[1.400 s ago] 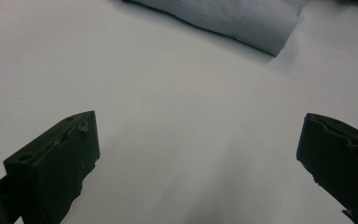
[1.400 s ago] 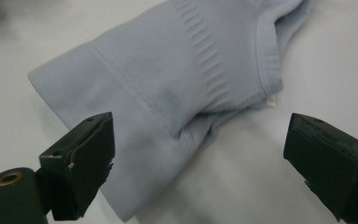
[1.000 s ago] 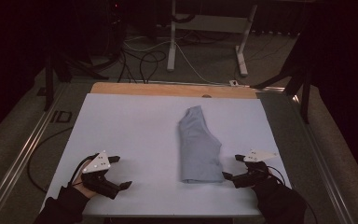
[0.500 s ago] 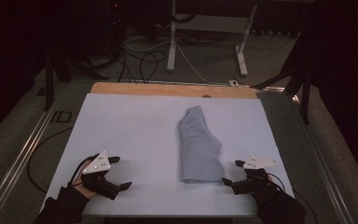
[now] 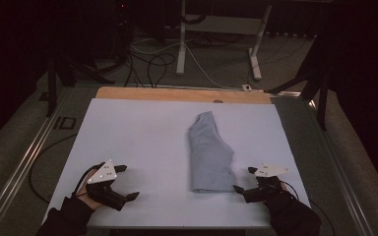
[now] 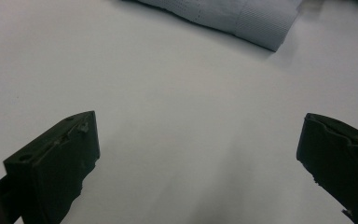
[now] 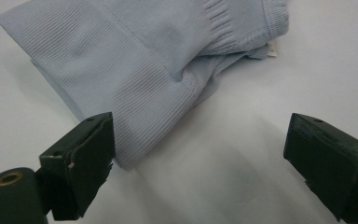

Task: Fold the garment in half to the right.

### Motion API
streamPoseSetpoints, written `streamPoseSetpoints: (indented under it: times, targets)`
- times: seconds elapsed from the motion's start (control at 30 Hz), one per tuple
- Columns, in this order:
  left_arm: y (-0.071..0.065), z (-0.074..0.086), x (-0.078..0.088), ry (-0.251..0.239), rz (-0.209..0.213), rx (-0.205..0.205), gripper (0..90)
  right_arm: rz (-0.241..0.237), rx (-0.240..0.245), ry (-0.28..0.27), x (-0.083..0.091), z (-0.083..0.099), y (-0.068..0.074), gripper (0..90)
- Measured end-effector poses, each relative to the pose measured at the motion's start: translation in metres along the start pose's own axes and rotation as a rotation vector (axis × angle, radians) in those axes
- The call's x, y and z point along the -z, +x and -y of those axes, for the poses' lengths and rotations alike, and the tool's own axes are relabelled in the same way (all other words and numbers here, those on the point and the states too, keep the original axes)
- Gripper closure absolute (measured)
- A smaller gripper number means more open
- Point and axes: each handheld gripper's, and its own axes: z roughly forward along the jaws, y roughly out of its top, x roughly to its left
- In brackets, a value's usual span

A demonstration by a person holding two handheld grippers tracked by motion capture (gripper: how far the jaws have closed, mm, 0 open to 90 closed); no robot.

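Note:
A folded pale blue garment [image 5: 208, 153] with ribbed hems lies right of the middle of the white table top [image 5: 142, 142]. My right gripper [image 5: 244, 179] stands open at the garment's near right corner, low over the table. In the right gripper view the ribbed hem [image 7: 135, 88] lies just ahead of the spread jaws, its edge close to the left jaw, with nothing between them. My left gripper [image 5: 126, 182] is open near the front left of the table, well apart from the garment. The left gripper view has the garment's ribbed end [image 6: 242, 18] far ahead.
A wooden strip [image 5: 182, 94] runs along the table's far edge. Beyond it the floor carries cables [image 5: 152, 59] and the legs of a white stand [image 5: 182, 39]. Metal rails [image 5: 19, 162] flank the table. The person's dark sleeves [image 5: 295, 216] come in at the bottom.
My right gripper has drawn back toward the table's front edge, away from the garment's corner. The left gripper and the garment have stayed put.

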Motion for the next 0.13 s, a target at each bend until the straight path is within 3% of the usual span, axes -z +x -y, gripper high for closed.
streamPoseSetpoints:
  times: [0.13]
  targets:
    - [-0.0005,-0.0003,0.0004,0.001,0.002,-0.004,0.5,0.003,0.000,-0.008,0.0019,-0.0005,0.0000,8.8]
